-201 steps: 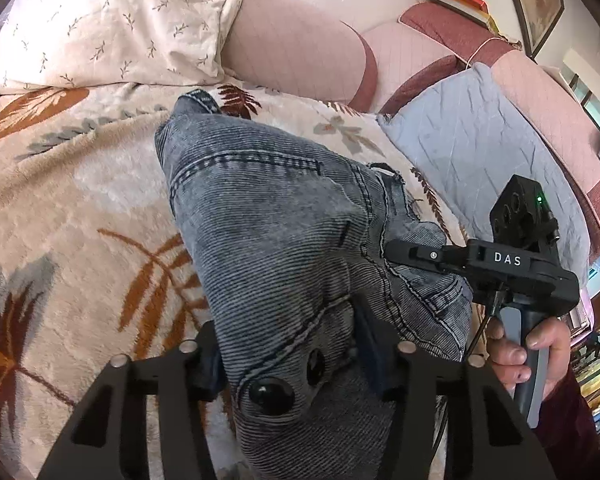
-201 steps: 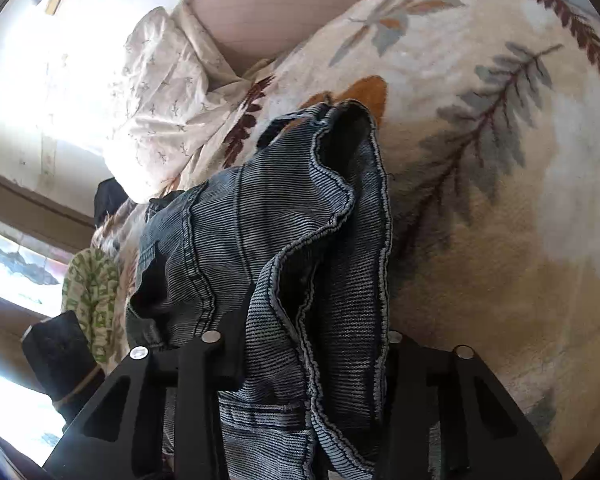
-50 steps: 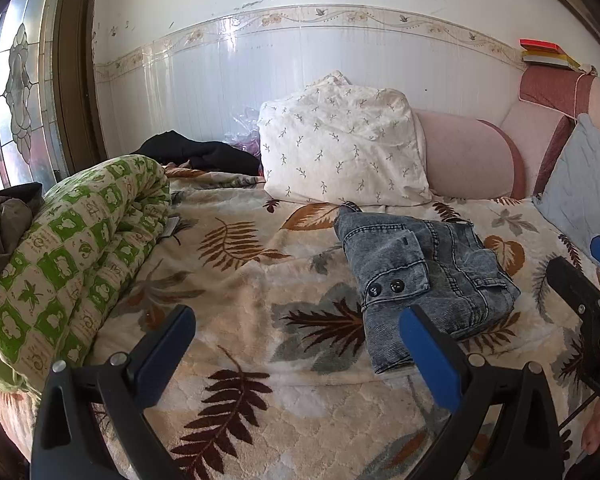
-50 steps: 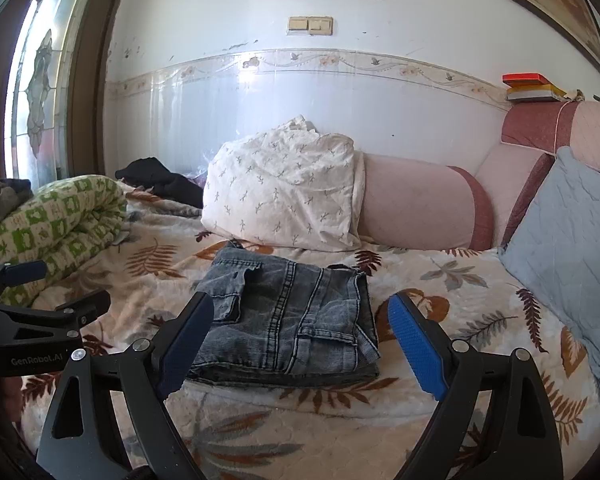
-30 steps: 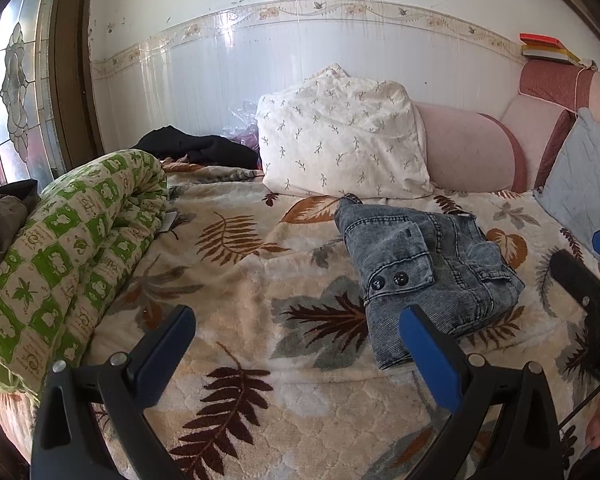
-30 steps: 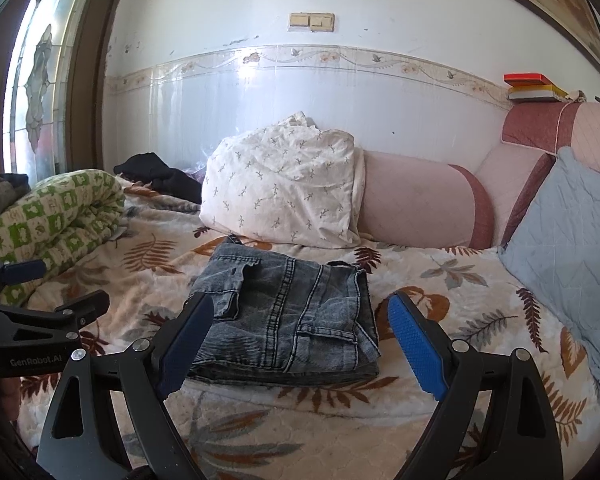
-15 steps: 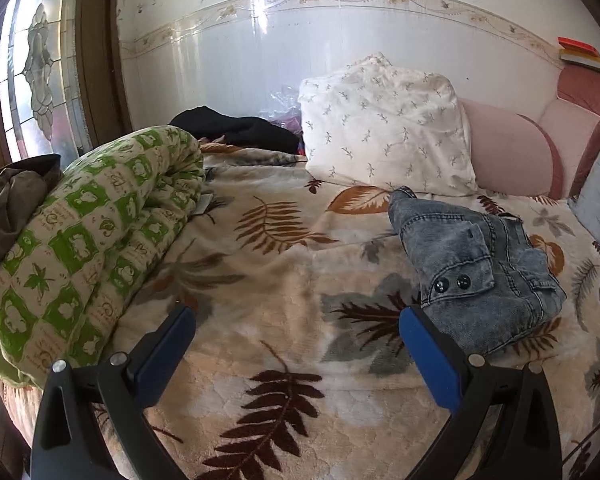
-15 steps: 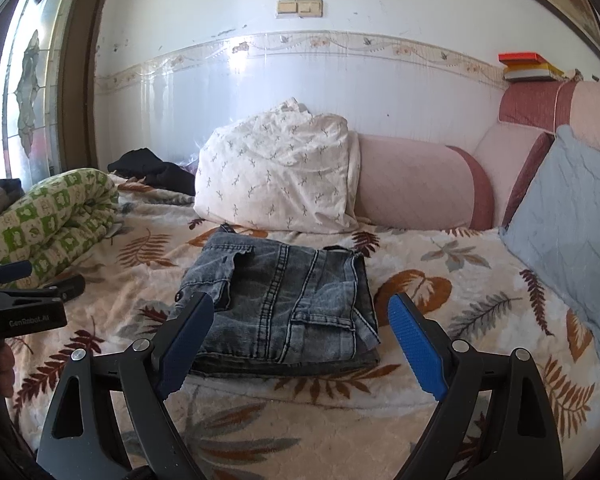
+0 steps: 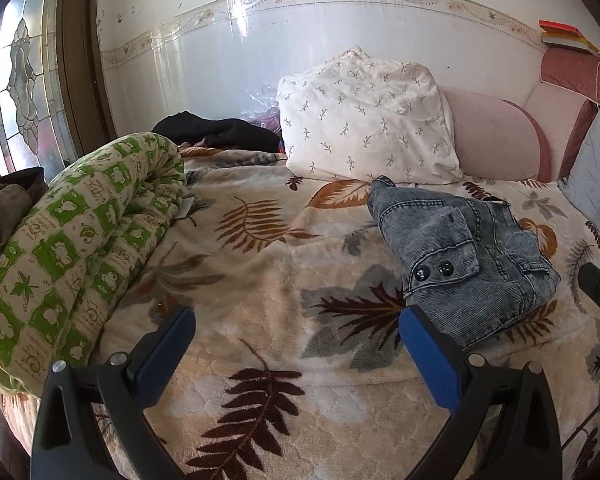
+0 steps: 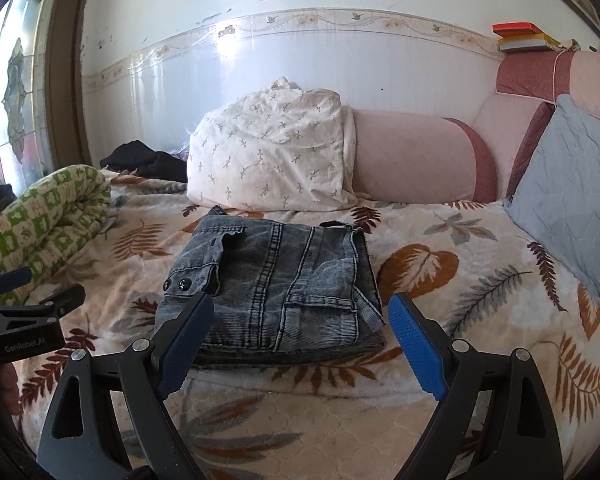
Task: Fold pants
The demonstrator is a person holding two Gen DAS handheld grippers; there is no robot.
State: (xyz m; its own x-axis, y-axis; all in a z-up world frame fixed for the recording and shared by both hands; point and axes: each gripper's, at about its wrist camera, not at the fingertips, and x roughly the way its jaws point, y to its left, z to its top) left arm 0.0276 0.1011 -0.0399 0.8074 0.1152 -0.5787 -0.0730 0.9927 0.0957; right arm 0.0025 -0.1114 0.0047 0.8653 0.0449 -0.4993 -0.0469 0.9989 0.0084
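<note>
the grey denim pants (image 10: 276, 280) lie folded into a compact stack on the leaf-print blanket (image 10: 440, 264), just in front of the white sprigged pillow (image 10: 276, 160). both tongs hang back from the stack with nothing in them: the left gripper (image 9: 296, 344) has its blue pads spread wide over bare blanket, and the right gripper (image 10: 300, 336) is released too, near the fold's front edge. a rolled green-and-white quilt (image 9: 72, 236) rests along the blanket's left side.

White tiled wall (image 10: 300, 76), stained-glass window (image 9: 20, 80) left, pink padded headboard (image 10: 416, 156).
</note>
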